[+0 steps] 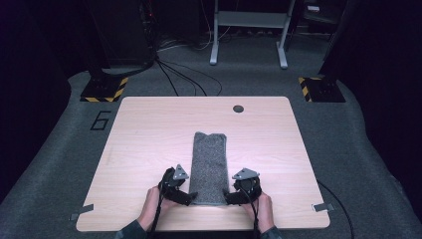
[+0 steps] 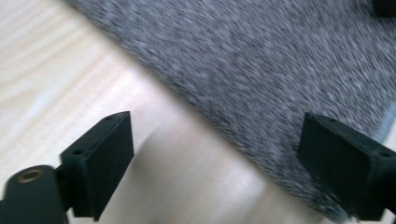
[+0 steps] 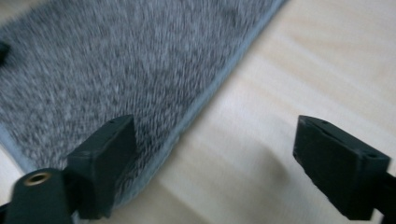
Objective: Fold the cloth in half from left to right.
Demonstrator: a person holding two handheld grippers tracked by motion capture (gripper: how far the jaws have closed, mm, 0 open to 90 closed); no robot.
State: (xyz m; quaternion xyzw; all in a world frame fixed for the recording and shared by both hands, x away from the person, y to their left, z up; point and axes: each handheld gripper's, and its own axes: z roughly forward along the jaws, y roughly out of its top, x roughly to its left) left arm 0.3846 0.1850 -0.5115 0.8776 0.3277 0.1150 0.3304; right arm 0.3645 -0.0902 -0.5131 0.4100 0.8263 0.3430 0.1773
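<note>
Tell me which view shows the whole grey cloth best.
The high view: the grey cloth lies there end to end as a long folded strip on the table, with the left gripper and right gripper open at its near corners. Each gripper view gives a blurred close-up of one near corner and its hem.

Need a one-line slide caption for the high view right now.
Both open grippers, left gripper and right gripper, flank the near end of a folded grey towel.

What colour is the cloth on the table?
Speckled grey cloth with a lighter grey hem, clearest in the right gripper view.
</note>
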